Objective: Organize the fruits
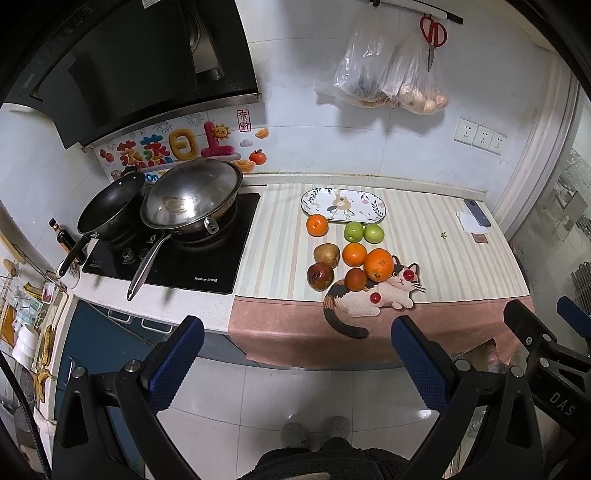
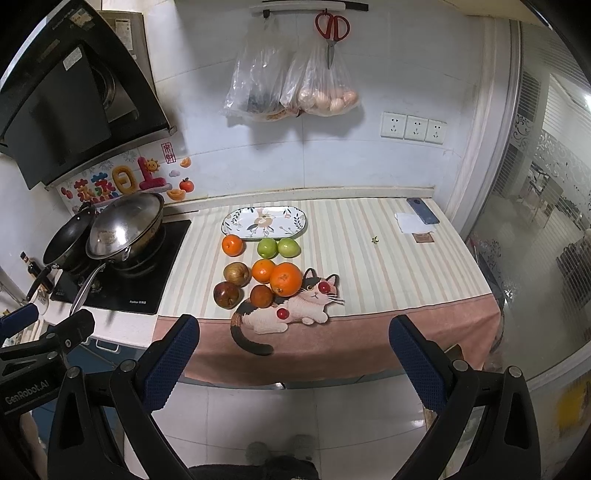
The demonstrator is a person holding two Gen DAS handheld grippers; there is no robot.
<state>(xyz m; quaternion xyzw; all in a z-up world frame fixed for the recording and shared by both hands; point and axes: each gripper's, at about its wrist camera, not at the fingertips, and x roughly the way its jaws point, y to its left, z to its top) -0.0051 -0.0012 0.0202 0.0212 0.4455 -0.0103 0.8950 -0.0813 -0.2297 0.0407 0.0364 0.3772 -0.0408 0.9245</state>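
Note:
Several fruits lie on the striped counter cloth [image 1: 424,236]: a large orange [image 1: 379,264] [image 2: 286,279], smaller oranges [image 1: 317,225] [image 2: 233,245], two green apples [image 1: 363,232] [image 2: 277,247], a brown pear [image 1: 327,255] [image 2: 236,273], a dark red apple [image 1: 320,276] [image 2: 226,294]. An empty oval patterned plate [image 1: 343,205] [image 2: 264,222] sits behind them. A cat-shaped mat [image 1: 373,299] [image 2: 291,314] carries two small red fruits [image 1: 375,297]. My left gripper [image 1: 297,354] and right gripper [image 2: 293,354] are open and empty, held back from the counter's front edge.
A stove [image 1: 173,254] with a wok [image 1: 192,195] and a black pan [image 1: 110,206] stands left of the cloth. A phone [image 2: 423,211] and papers lie at the back right. Bags [image 2: 291,85] and scissors [image 2: 331,29] hang on the wall. A glass door [image 2: 546,221] is at right.

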